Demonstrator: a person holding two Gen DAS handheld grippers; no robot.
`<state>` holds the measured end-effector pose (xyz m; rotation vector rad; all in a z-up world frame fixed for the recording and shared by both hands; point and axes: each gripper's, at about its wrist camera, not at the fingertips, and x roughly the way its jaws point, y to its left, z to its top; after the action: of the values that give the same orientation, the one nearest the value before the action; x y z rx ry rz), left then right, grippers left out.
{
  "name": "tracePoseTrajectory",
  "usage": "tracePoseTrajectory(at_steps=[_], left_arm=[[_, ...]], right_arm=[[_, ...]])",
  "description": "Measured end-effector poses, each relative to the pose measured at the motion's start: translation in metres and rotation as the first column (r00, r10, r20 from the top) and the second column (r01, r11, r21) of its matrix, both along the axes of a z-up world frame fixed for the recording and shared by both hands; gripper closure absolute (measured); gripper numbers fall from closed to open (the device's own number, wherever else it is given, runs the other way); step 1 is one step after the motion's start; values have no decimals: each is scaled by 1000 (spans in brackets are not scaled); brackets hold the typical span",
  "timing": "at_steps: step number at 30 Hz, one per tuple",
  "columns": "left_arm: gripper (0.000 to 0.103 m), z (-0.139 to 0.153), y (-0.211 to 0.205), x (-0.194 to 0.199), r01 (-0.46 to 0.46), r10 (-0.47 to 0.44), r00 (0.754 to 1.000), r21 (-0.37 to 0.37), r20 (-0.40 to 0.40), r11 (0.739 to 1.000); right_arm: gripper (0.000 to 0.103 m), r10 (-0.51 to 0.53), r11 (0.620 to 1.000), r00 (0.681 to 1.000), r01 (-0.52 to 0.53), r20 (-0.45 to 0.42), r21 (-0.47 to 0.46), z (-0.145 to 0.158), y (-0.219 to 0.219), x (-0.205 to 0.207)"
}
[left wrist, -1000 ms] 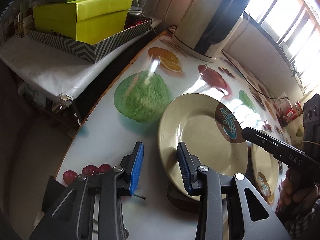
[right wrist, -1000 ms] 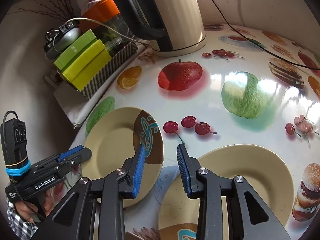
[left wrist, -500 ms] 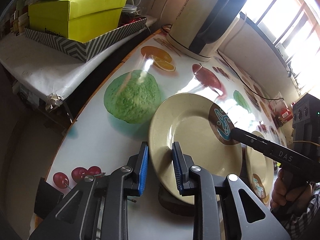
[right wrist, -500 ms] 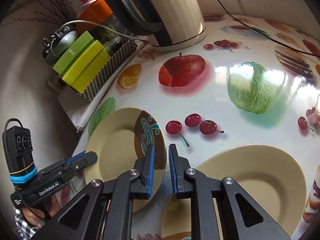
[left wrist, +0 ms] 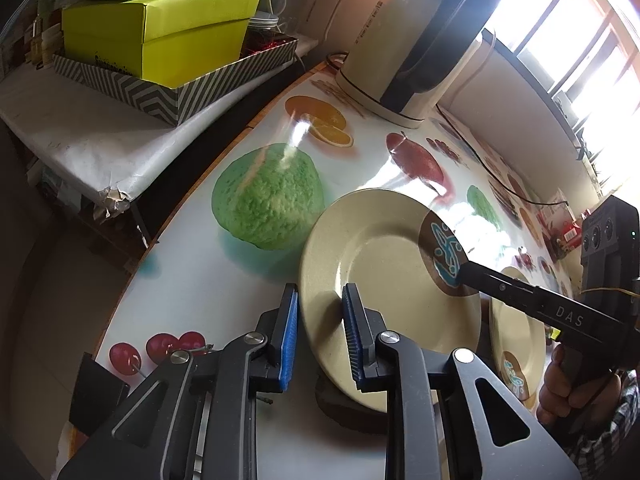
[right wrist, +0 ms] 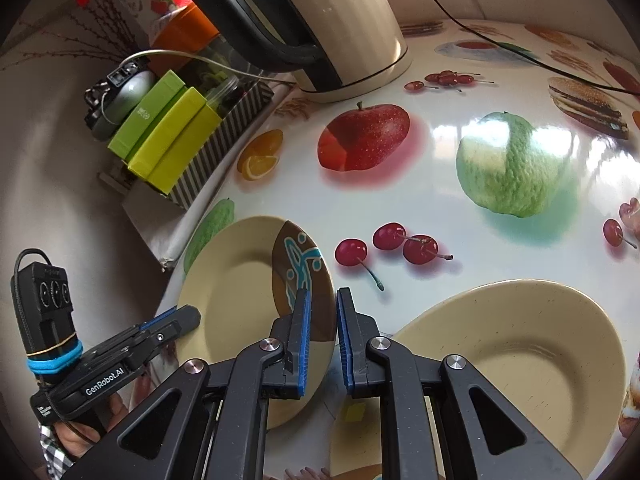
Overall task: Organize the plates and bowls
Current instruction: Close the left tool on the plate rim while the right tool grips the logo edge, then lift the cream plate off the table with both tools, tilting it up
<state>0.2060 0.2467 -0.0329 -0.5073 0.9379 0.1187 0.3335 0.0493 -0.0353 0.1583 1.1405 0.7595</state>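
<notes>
Beige plate (left wrist: pixel 384 264) with brown patch, gripped from two sides above the fruit-printed table (left wrist: pixel 224 264). Left gripper (left wrist: pixel 319 334) clamped on near rim, blue pads (left wrist: pixel 289 338) either side. Right gripper (right wrist: pixel 321 338) closed on the opposite patterned edge. Second beige plate (right wrist: pixel 516 356) flat on table just beside. Cream kettle (right wrist: pixel 336 24) behind.

Kettle (right wrist: pixel 340 20) behind two plates (right wrist: pixel 240 292) on table (right wrist: pixel 440 200)

2 plates (right wrist: pixel 236 292) (right wrist: pixel 532 360), 1 kettle (right wrist: pixel 340 20), 3 green boxes (right wrist: pixel 176 140), 2 claws (left wrist: pixel 318 328) (right wrist: pixel 320 340)
</notes>
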Motion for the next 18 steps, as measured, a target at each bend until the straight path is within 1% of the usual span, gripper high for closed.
tracePoseTrajectory(at_steps=[9, 18], left_arm=[[81, 10, 2, -8, -10, 10, 1000, 1, 10, 1000], [81, 22, -8, -25, 12, -12, 999, -10, 30, 1000]], right_arm=[[90, 1, 1000, 1000, -1, 2, 23, 10, -1, -10], [90, -13, 999, 1000, 12, 5, 46, 28, -15, -28]])
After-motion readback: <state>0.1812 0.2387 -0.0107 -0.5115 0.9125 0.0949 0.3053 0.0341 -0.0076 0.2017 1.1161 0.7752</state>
